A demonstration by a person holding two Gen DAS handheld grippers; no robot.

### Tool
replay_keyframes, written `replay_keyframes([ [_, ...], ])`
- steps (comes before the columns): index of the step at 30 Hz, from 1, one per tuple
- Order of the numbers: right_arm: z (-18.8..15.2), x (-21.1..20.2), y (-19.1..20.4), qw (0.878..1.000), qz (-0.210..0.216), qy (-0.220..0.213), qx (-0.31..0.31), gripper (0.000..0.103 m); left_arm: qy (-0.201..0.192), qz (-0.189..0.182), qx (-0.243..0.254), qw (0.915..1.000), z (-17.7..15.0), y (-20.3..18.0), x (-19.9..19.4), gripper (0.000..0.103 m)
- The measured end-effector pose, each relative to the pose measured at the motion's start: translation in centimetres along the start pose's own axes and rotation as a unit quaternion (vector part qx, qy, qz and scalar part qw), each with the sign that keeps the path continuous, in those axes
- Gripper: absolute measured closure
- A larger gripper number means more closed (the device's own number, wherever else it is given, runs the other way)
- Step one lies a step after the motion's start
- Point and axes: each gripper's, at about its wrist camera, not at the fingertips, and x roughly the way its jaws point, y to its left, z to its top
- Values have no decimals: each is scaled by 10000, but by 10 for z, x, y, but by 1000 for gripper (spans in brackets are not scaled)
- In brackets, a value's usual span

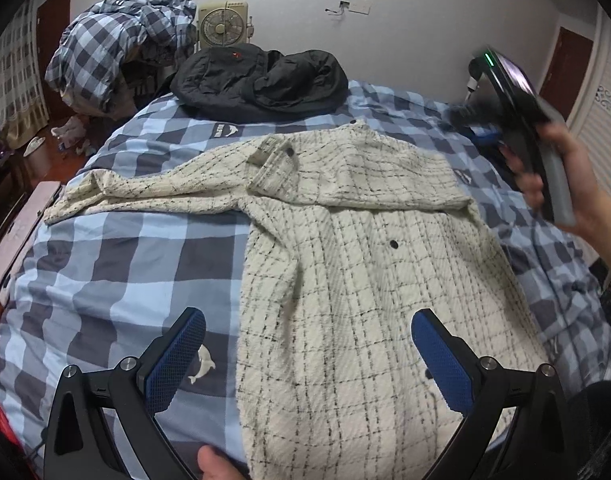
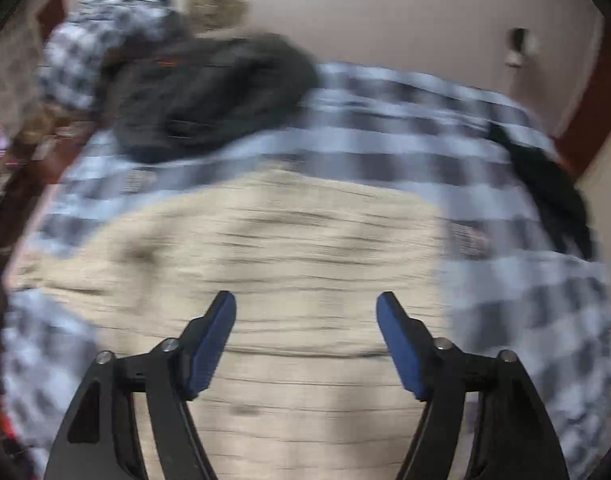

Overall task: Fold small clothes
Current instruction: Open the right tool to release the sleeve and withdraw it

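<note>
A cream jacket with thin black checks and black buttons (image 1: 369, 288) lies on a blue checked bed cover (image 1: 117, 264). Its left sleeve (image 1: 145, 192) stretches out to the left; the right side is folded over the body. My left gripper (image 1: 309, 320) is open and empty, low over the jacket's hem. My right gripper (image 2: 305, 304) is open and empty above the jacket (image 2: 289, 264); that view is motion-blurred. The right gripper's body, held in a hand, shows at the right of the left wrist view (image 1: 533, 128).
A black padded jacket (image 1: 261, 80) lies at the far end of the bed. A pile of checked bedding (image 1: 117, 44) and a fan (image 1: 223, 24) stand behind it by the wall. A dark item (image 2: 545, 188) lies on the bed's right side.
</note>
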Motion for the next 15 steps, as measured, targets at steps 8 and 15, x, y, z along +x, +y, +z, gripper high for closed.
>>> replay_keyframes([
  [8, -53, 91, -81, 9874, -1070, 1147, 215, 32, 145, 236, -72, 9996, 1, 4, 14, 0],
  [15, -76, 126, -121, 9794, -1319, 1379, 662, 30, 348, 435, 131, 9984, -2, -2, 28, 0],
])
